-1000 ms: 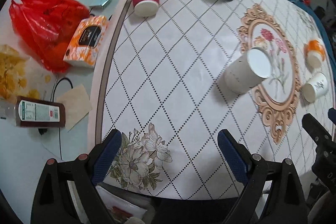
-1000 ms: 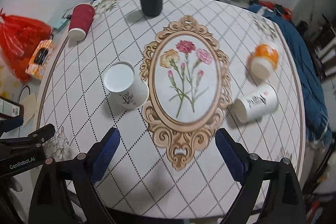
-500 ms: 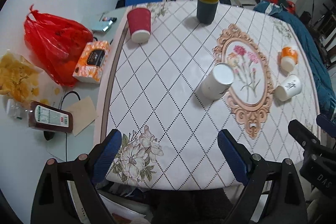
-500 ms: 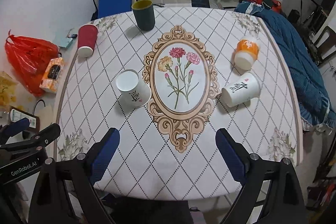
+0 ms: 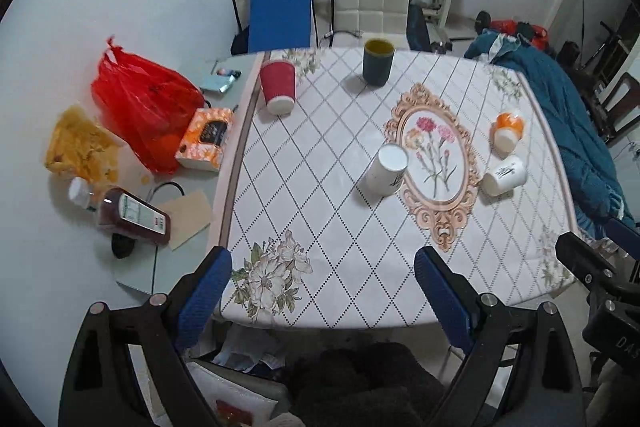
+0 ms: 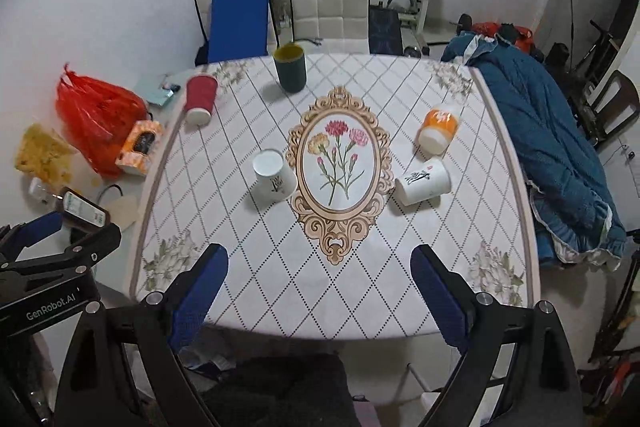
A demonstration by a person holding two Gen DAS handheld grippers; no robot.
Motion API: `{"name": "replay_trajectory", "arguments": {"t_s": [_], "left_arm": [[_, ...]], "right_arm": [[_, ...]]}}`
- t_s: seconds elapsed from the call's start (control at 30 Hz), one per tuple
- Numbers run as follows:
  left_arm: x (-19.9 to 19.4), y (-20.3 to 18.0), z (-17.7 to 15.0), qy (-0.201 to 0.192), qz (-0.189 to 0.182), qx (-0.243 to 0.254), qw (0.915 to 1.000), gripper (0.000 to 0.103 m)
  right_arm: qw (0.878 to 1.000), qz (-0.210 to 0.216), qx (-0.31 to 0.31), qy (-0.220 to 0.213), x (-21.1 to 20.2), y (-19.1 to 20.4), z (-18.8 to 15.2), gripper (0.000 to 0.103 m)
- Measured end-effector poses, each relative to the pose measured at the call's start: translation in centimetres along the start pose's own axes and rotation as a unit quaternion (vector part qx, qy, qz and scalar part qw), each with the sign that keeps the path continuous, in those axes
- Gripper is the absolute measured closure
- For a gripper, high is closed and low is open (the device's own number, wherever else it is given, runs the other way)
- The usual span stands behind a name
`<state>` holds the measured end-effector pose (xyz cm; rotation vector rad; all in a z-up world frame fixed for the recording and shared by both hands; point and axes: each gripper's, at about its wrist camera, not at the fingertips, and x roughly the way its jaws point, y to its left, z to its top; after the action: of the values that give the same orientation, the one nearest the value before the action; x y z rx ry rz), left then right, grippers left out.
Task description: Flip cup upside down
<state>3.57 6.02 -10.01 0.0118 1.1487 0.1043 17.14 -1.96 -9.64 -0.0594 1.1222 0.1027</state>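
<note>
From the left wrist camera, the left gripper [image 5: 322, 291] hangs above the near edge of the table [image 5: 320, 211], its two blue-padded fingers [image 5: 204, 295] spread wide apart with nothing between them. On the quilted floral tablecloth, a white paper cup [image 5: 387, 171] stands upside down, base up, just left of the ornate oval flower frame [image 5: 434, 163]. A red paper cup [image 5: 278, 87] also stands inverted near the far left corner, and a dark green cup [image 5: 378, 62] with a yellow inside stands upright at the far edge. To the right of the frame, an orange cup [image 5: 507, 131] and a second white printed cup [image 5: 504, 175] lie near each other; whether they are fully on their sides or tilted is hard to tell. Beside the table on the left sit a red plastic bag [image 5: 140, 107], an orange tissue pack [image 5: 206, 139] and a dark sauce bottle [image 5: 134, 217]. The right gripper's black body shows at the right border.

Over in the right wrist view, the right gripper [image 6: 318, 287] likewise hangs above the near table edge, fingers [image 6: 438, 287] wide apart and empty. The inverted white paper cup [image 6: 274, 175] sits just left of the flower frame [image 6: 340, 167]. The printed white cup [image 6: 424, 182] lies on its side, mouth toward the frame's right rim, with the orange cup [image 6: 438, 129] just behind it. The red cup [image 6: 201, 99] and green cup [image 6: 291, 67] stand farther back. A blue quilt [image 6: 552, 155] drapes beside the table's right edge. The left gripper's body, marked GenRobot.AI, fills the lower left.
</note>
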Motion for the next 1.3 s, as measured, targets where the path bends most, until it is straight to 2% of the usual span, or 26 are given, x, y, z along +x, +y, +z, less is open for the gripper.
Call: {"name": "replay_trajectory", "arguments": {"t_s": [0.3, 0.57, 0.8, 1.1, 1.2, 1.3], "left_arm": [[-7.2, 0.0, -0.4, -0.033, -0.015, -0.007, 0.9993, 0.009], [-10.0, 0.3, -0.5, -0.039, -0.024, -0.014, 0.9989, 0.009], [-10.1, 0.2, -0.7, -0.031, -0.024, -0.013, 0.9991, 0.009], [-8.9, -0.1, -0.4, -0.014, -0.025, -0.016, 0.9994, 0.009], [-8.7, -0.2, -0.3, -0.012, -0.025, -0.017, 0.9995, 0.002], [-8.5, -0.1, 0.0, -0.011, -0.022, -0.018, 0.9995, 0.002]], "right_arm": [[0.999, 0.019, 0.002, -0.047, -8.9, 0.8, 0.1, 0.005], [0.997, 0.024, 0.002, -0.072, -14.0, 1.3, 0.0, 0.005], [0.998, 0.026, 0.002, -0.063, -14.5, 1.5, 0.1, 0.005], [0.999, 0.026, 0.004, -0.044, -13.1, 1.3, 1.1, 0.005], [0.999, 0.022, 0.006, -0.040, -12.4, 1.1, 1.4, 0.005], [0.999, 0.016, 0.009, -0.038, -11.8, 1.0, 1.6, 0.005]]}}
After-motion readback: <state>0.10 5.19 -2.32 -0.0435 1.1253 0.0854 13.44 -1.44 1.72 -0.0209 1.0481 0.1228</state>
